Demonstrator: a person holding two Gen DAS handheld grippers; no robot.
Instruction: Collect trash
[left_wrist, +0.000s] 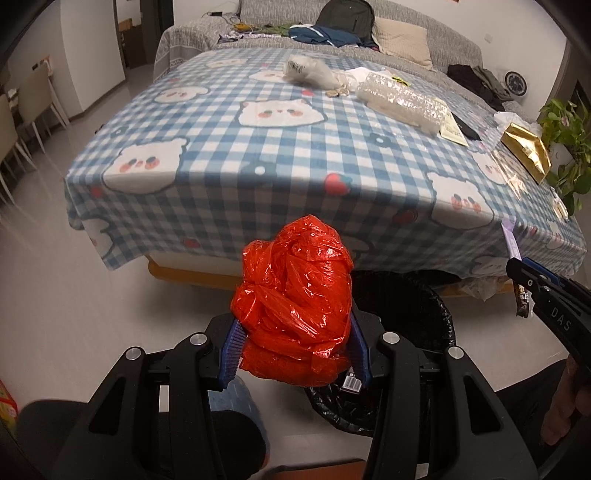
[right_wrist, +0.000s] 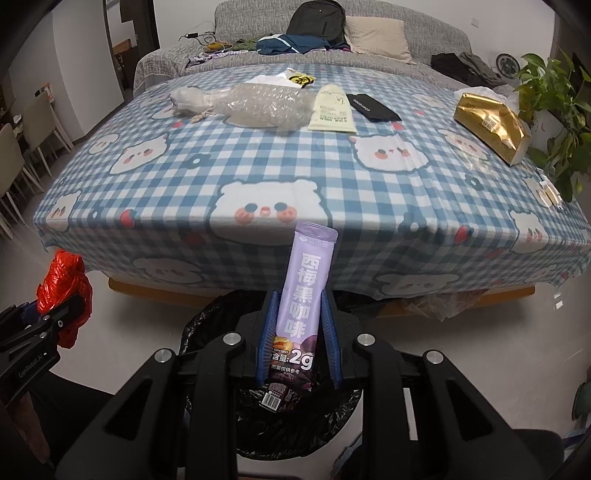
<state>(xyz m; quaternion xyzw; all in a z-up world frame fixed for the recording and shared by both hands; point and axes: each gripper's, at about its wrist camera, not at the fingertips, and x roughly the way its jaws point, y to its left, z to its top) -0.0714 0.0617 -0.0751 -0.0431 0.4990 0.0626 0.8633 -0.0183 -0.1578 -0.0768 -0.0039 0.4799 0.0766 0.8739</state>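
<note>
Crumpled red plastic bag (left_wrist: 293, 306), glossy and wadded, clamped in left gripper (left_wrist: 295, 350) beside the black-lined trash bin (left_wrist: 417, 314). One purple coffee sachet (right_wrist: 304, 302) pinched upright in right gripper (right_wrist: 298, 347) over the bin. Checked tablecloth (right_wrist: 258, 155): one bubble-wrap bundle (right_wrist: 266, 105), one gold pack (right_wrist: 491, 127).

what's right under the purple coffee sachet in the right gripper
The purple sachet, clamped in the right gripper, hangs over the black-lined trash bin. Only crumpled liner shows there; gripper and sachet cover the rest.
</note>
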